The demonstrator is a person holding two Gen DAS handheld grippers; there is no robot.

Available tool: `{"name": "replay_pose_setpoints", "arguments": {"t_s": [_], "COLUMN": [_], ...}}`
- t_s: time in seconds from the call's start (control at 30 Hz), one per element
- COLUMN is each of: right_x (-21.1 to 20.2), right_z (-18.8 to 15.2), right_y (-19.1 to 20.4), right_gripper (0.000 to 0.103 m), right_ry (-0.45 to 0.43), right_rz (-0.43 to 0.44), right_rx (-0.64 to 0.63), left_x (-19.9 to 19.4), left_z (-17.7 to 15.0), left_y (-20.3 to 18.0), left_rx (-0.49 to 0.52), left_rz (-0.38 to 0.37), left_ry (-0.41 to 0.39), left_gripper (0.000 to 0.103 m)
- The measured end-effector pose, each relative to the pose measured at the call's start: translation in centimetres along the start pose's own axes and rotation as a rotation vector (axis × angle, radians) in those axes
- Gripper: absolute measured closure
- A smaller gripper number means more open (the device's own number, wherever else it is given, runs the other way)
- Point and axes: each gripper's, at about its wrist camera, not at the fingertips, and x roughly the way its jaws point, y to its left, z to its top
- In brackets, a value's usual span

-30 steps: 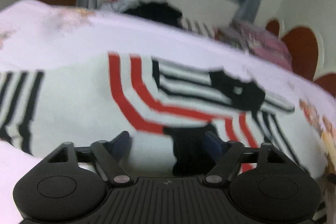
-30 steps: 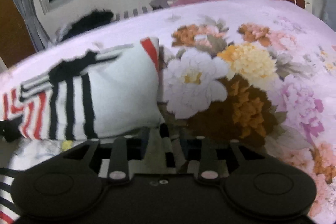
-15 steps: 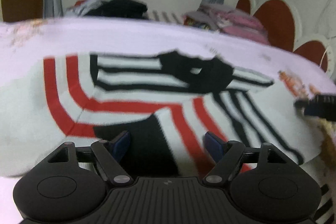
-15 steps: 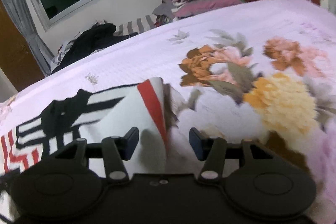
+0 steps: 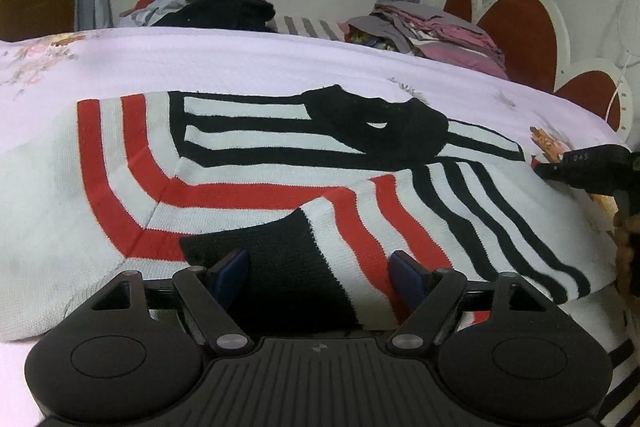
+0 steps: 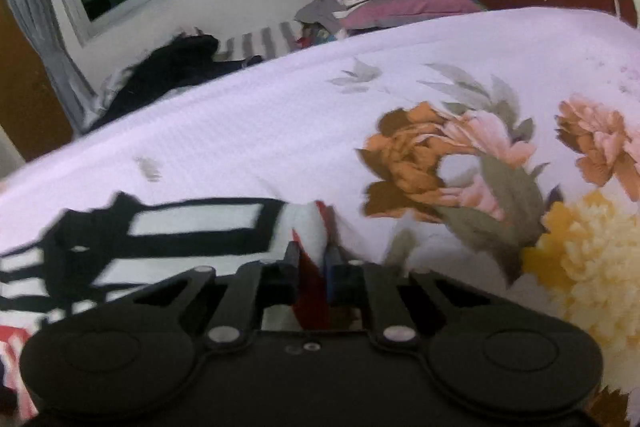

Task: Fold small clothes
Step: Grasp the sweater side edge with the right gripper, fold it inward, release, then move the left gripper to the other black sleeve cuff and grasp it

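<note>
The striped sweater lies spread flat on the floral bedspread. I see my right gripper with its fingers pinched shut on the sweater's red-edged corner, and my left gripper with fingers wide over its black cuff.

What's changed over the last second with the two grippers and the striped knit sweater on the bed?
The right gripper moved in along the sweater's edge and pinched shut on the red-trimmed edge of the white, red and black striped knit sweater; a second ago it held nothing. The left gripper shifted across the sweater to straddle the black cuff, jaws open throughout. The sweater lies flat on the floral bedspread as before.
</note>
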Motion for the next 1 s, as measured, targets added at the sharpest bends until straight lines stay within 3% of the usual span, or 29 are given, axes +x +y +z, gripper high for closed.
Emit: {"name": "replay_pose_setpoints", "arguments": {"t_s": [0.07, 0.1, 0.27, 0.47, 0.77, 0.87, 1.0], "right_x": [-0.3, -0.9, -5.0, -7.2, -8.5, -10.2, -11.9], "right_z": [0.2, 0.3, -0.2, -3.6, -7.3, -7.0, -7.5], "right_y": [0.6, 1.0, 2.2, 4.7, 5.0, 5.7, 8.3], "right_gripper": [0.088, 0.077, 0.070, 0.072, 0.071, 0.058, 0.056], "right_ry": [0.001, -0.015, -0.073, -0.036, 0.028, 0.006, -0.014], "right_rz": [-0.024, -0.050, -0.016, 0.012, -0.075, -0.017, 0.044], "right_rx": [-0.043, -0.064, -0.088, -0.175, -0.234, -0.197, -0.207], "left_x": [-0.3, -0.6, -1.2, -0.7, -1.7, -3.4, -5.5], "left_z": [0.2, 0.4, 0.8, 0.5, 0.8, 1.0, 0.5], "left_y": [-0.1, -0.2, 0.0, 0.2, 0.4, 0.6, 2.0], "left_rx": [-0.006, -0.018, -0.052, -0.048, -0.072, -0.091, -0.115], "left_rz": [0.010, 0.017, 0.017, 0.032, 0.044, 0.026, 0.018], "left_ry": [0.009, 0.011, 0.011, 0.037, 0.069, 0.051, 0.058], "left_gripper": [0.026, 0.026, 0.026, 0.026, 0.026, 0.026, 0.026]}}
